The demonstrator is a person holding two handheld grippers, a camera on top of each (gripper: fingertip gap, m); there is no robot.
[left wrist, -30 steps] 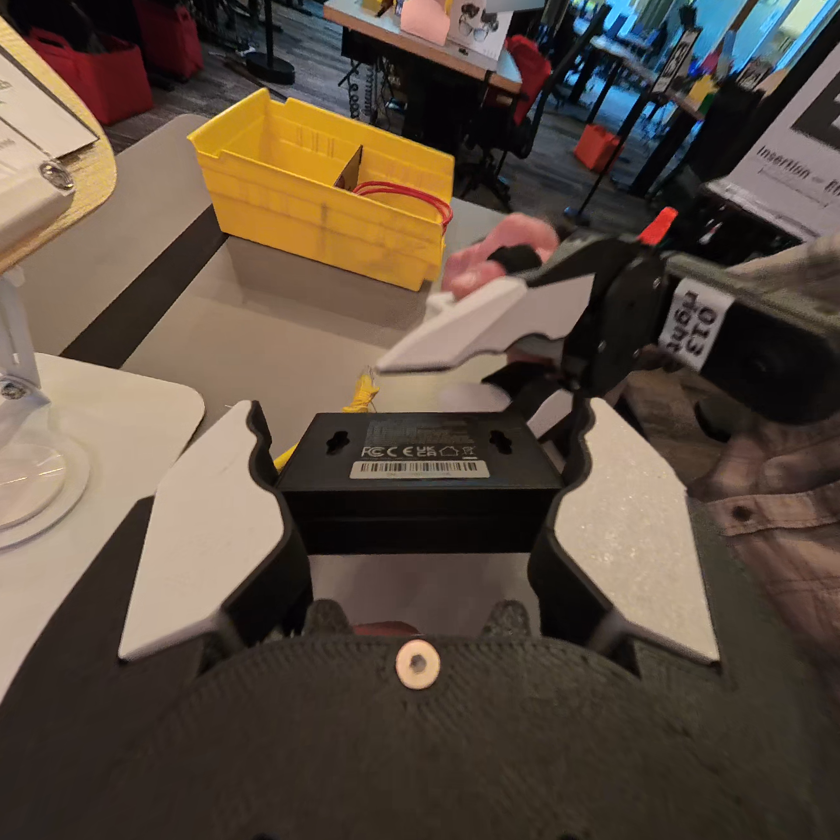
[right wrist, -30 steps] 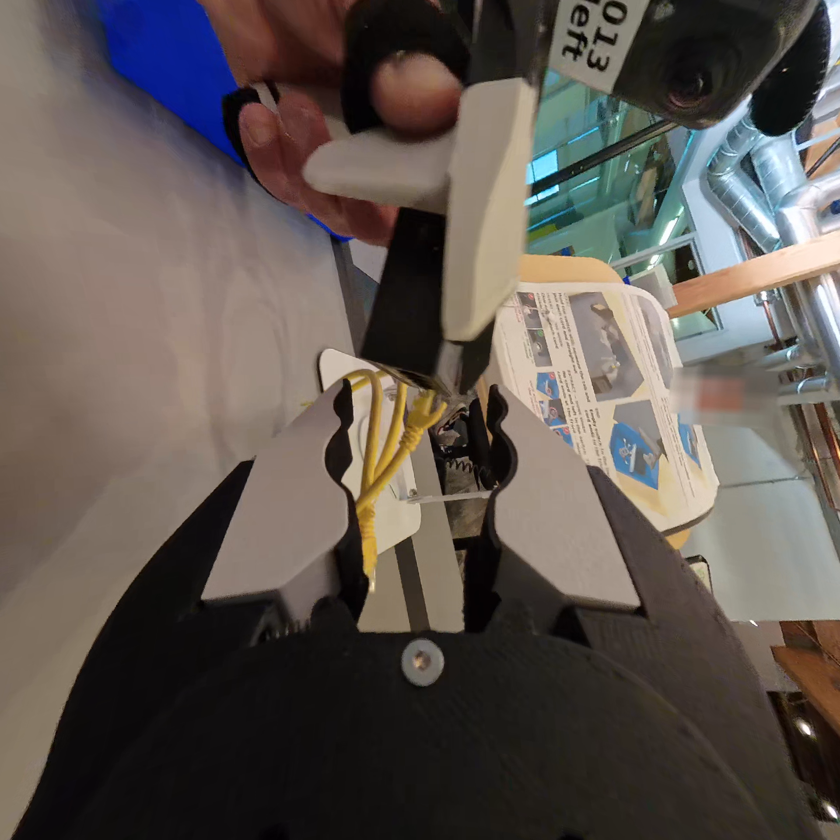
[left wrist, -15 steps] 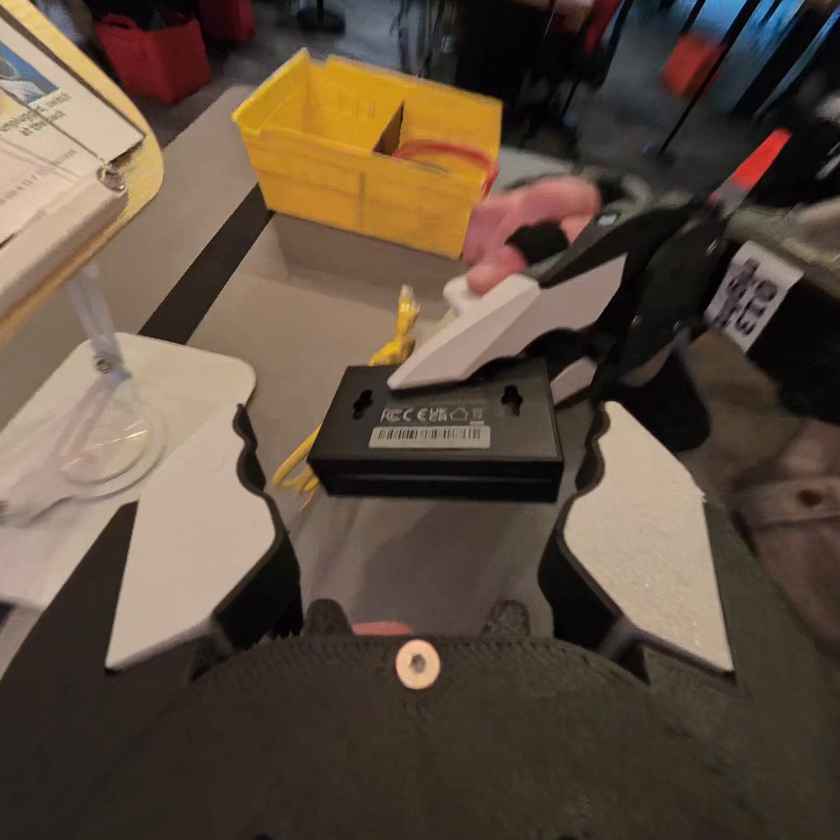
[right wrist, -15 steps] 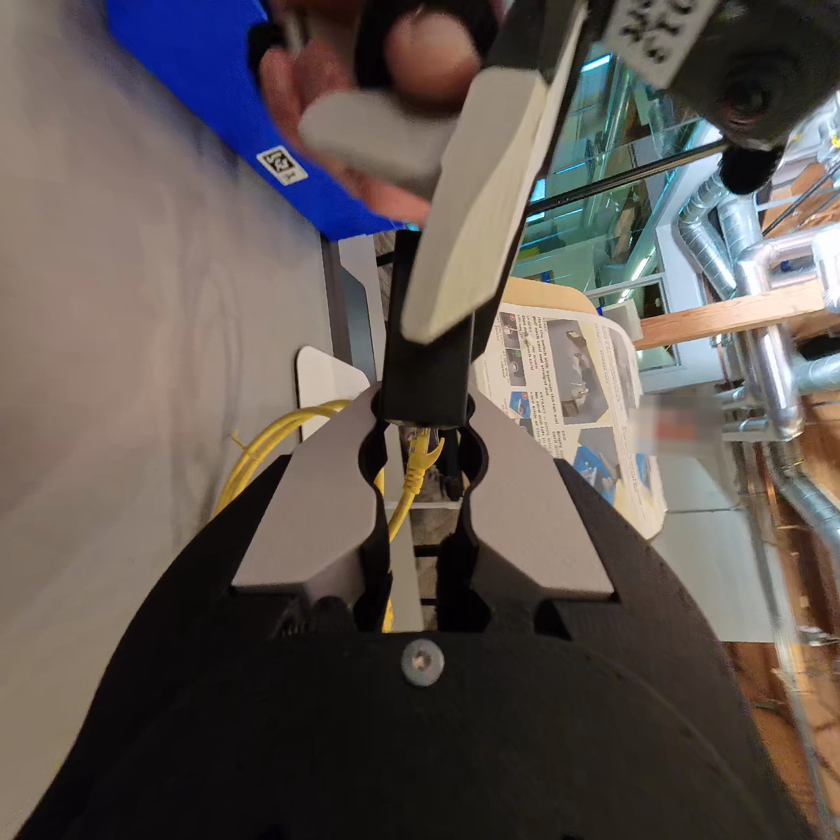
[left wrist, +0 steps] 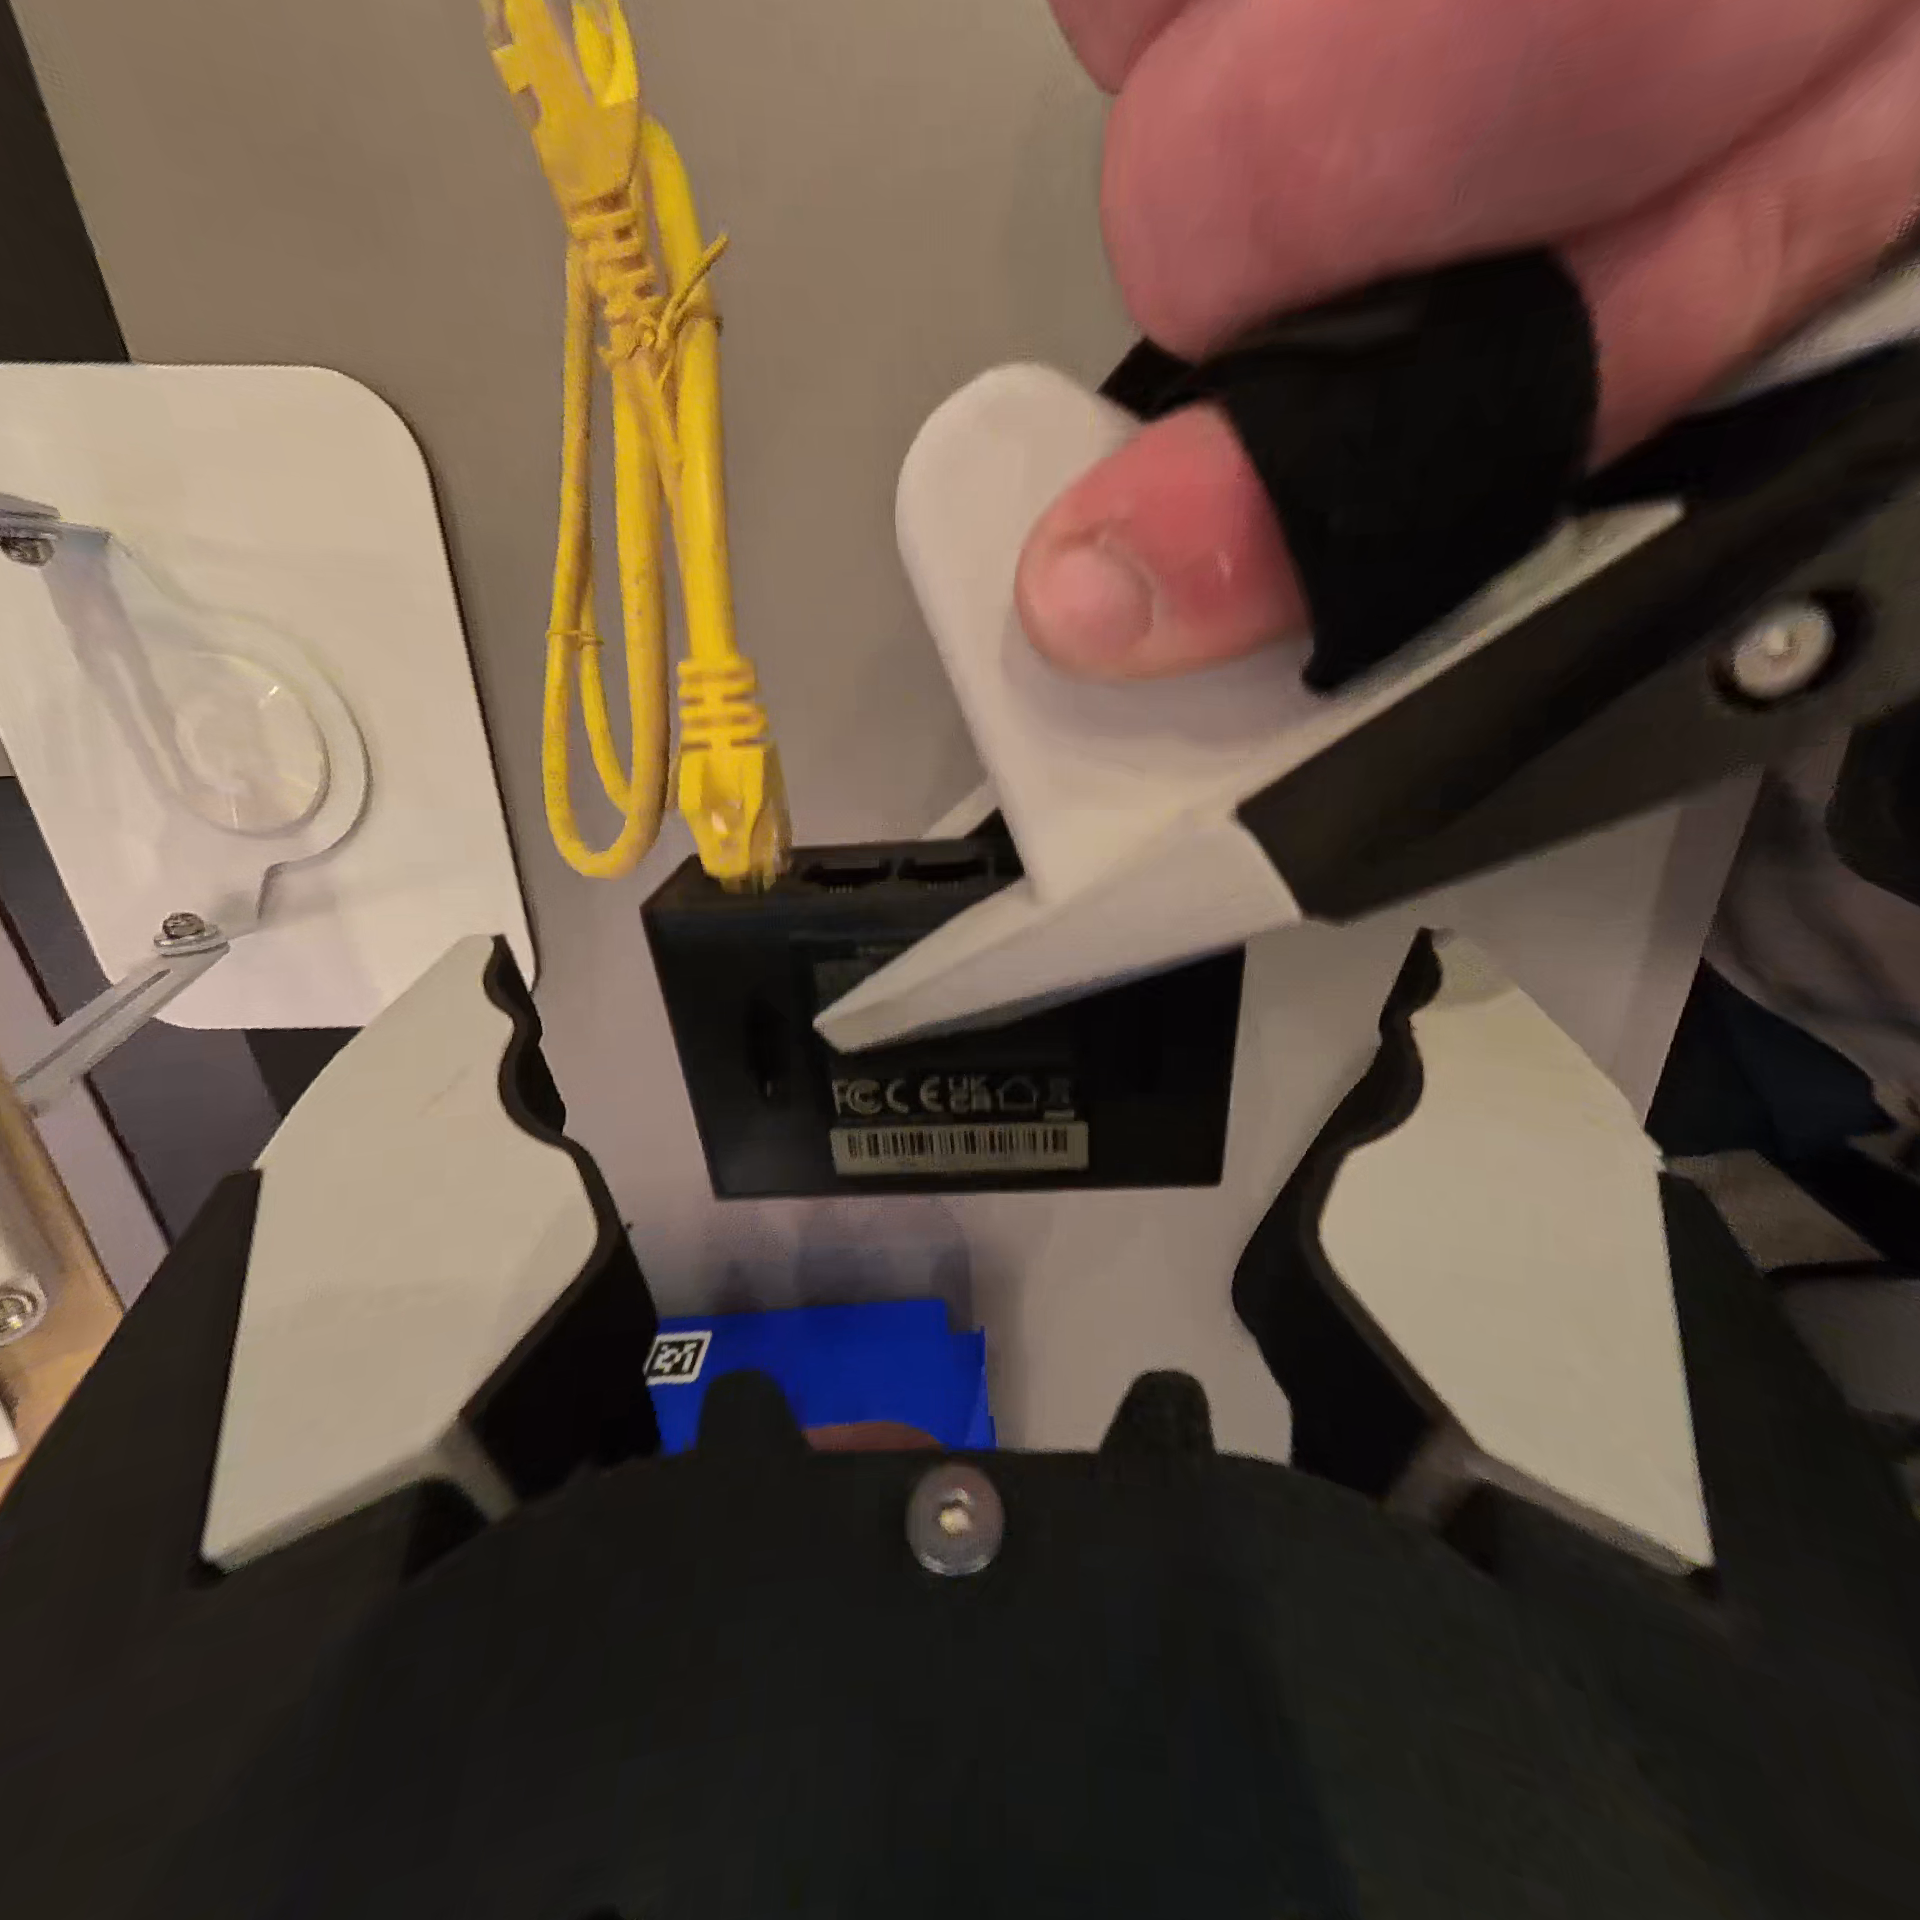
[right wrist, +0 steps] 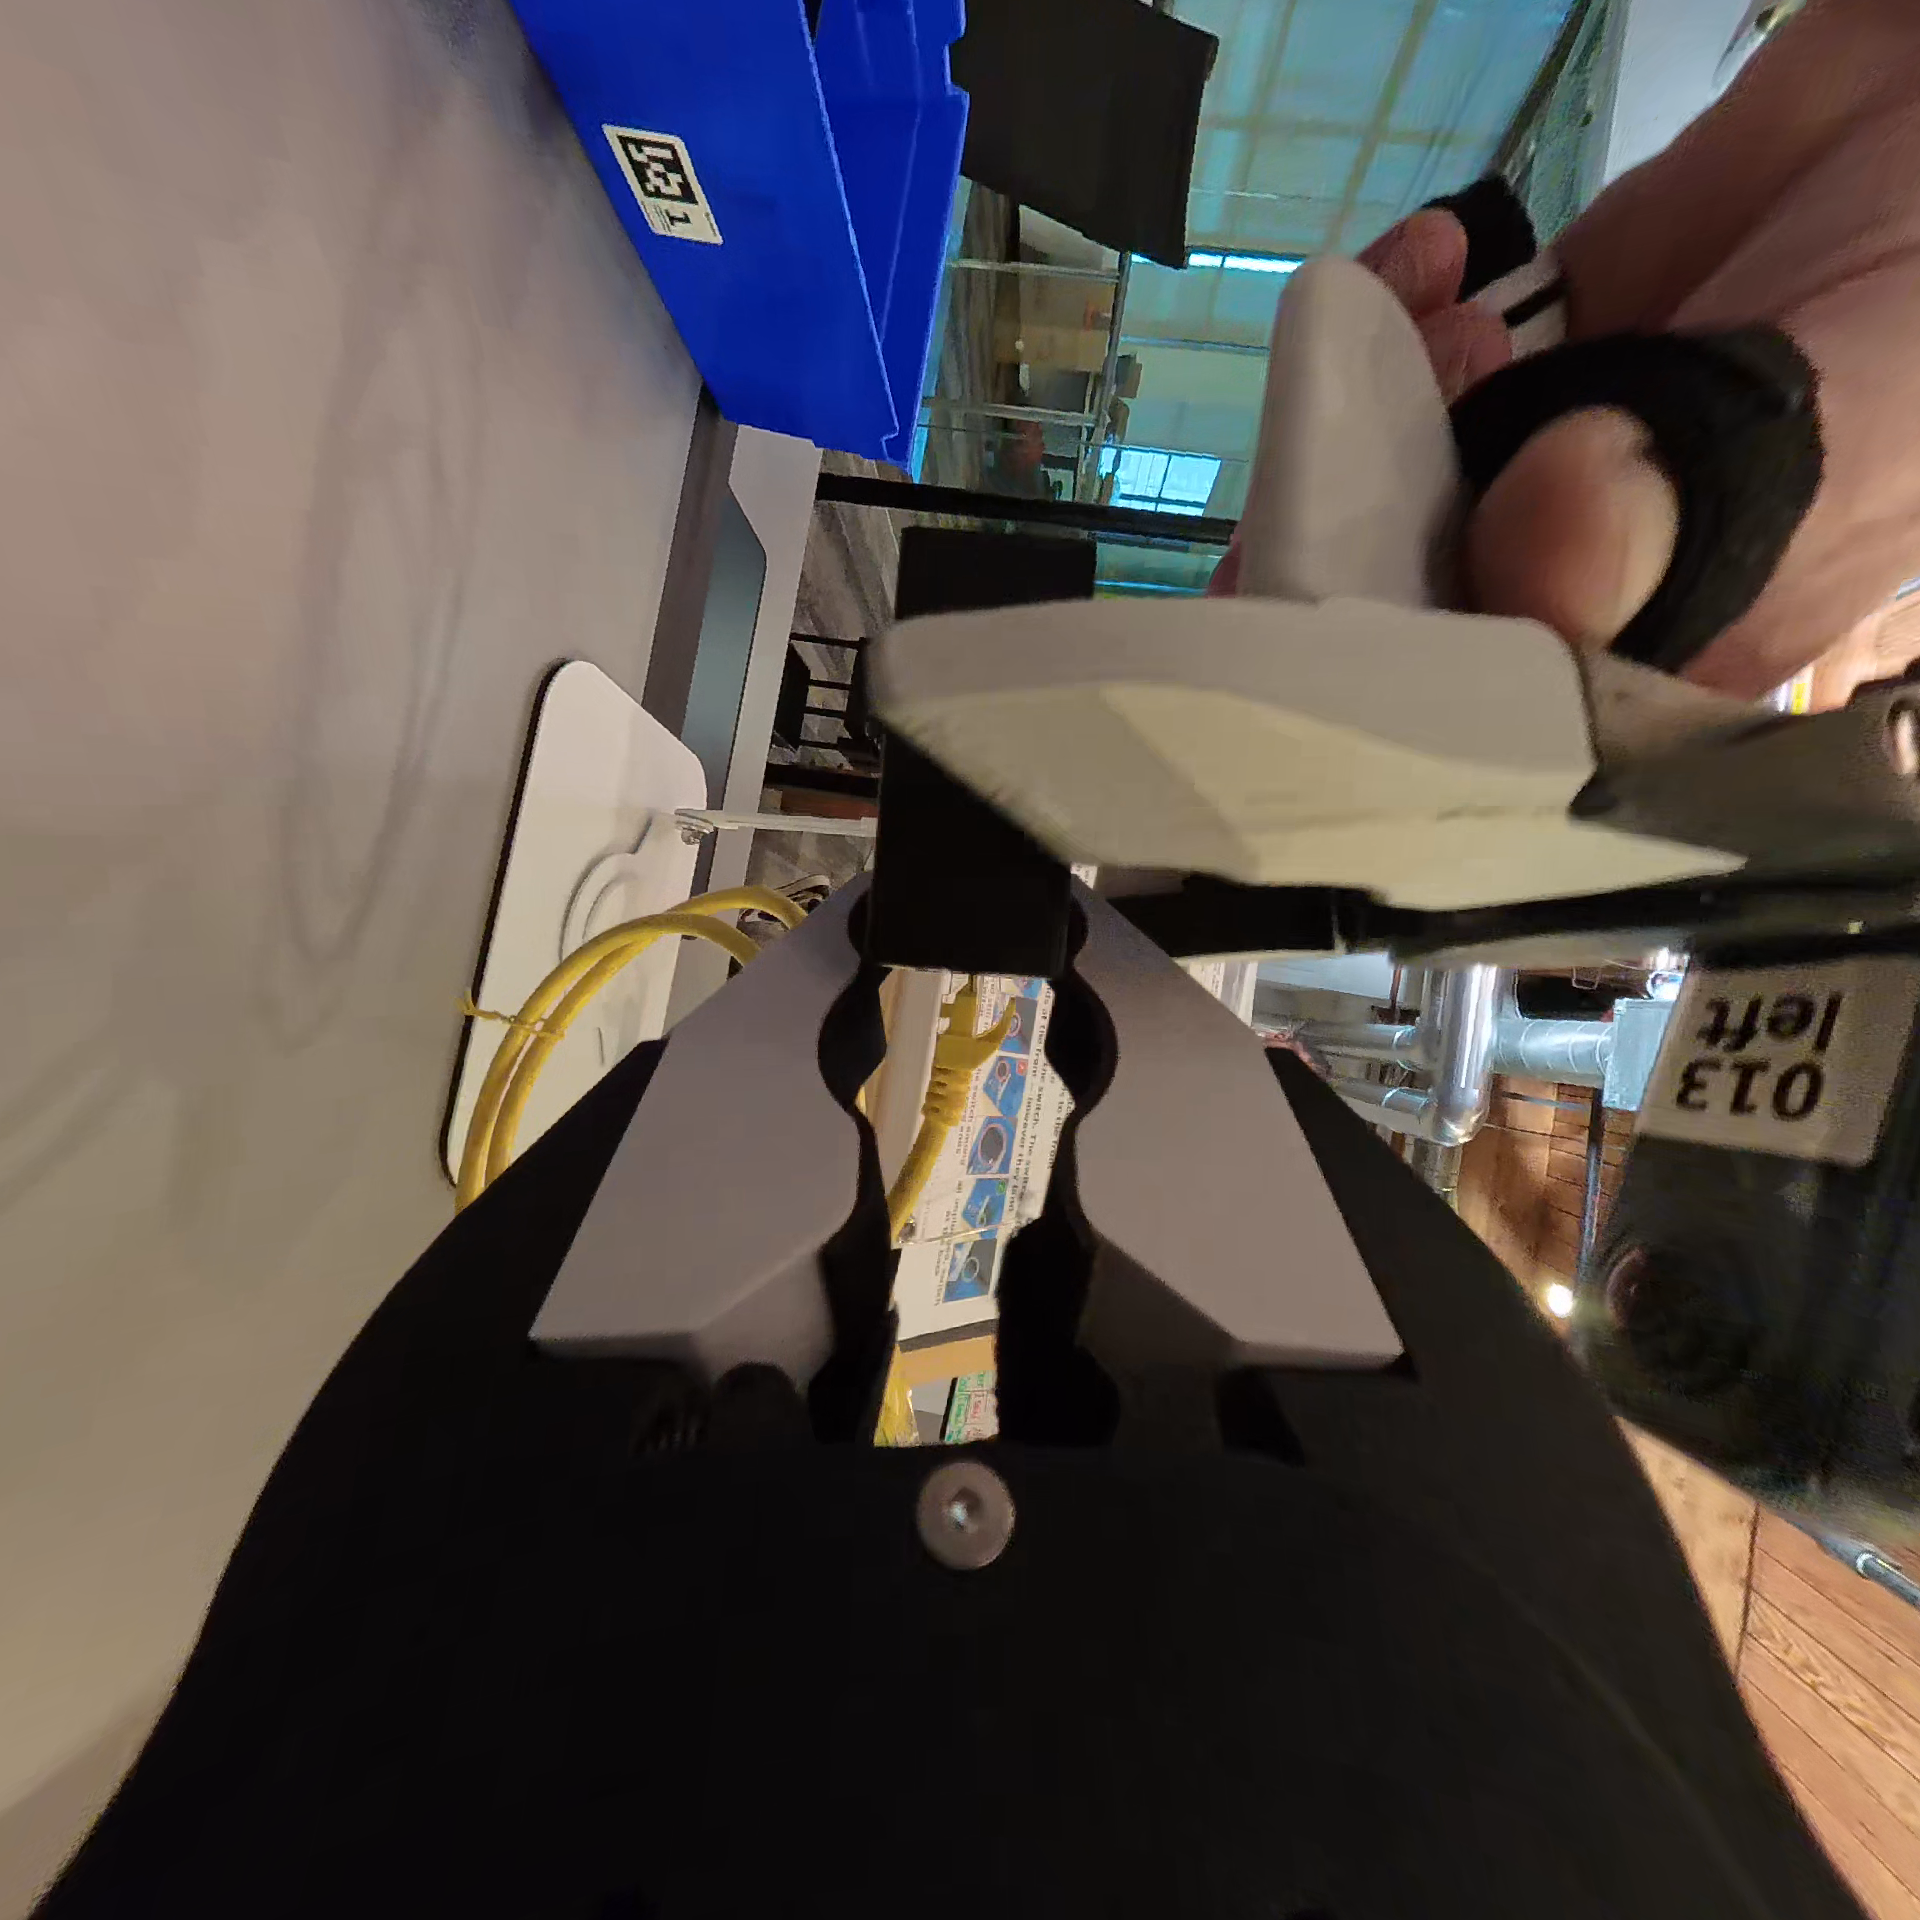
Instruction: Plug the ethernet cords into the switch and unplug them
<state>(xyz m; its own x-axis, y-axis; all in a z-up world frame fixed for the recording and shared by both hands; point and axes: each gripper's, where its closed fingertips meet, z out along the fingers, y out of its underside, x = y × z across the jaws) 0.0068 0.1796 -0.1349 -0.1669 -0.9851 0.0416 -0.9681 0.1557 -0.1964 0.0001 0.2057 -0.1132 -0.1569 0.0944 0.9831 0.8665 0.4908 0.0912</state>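
One yellow ethernet cord [left wrist: 694, 436] seated, by the look of it, in the end port of the black switch [left wrist: 1143, 1049]; neighbouring ports empty. Right gripper [right wrist: 966, 914] fingers clamped tight on the switch's narrow end, seemingly clear of the grey worktop [left wrist: 883, 312]. Left gripper [left wrist: 961, 945] fingers spread wide, gripping nothing, switch just ahead between them. To unplug: close on the ribbed, rubbery boot, press the latch tab, pull straight along the port. Brace the smooth, hard plastic box against twisting. Thin, limp, tied loop; likely to swing.

The right gripper [right wrist: 966, 935] clamps the black switch [right wrist: 971, 821], a yellow cord [right wrist: 951, 1070] plugged in just below it.
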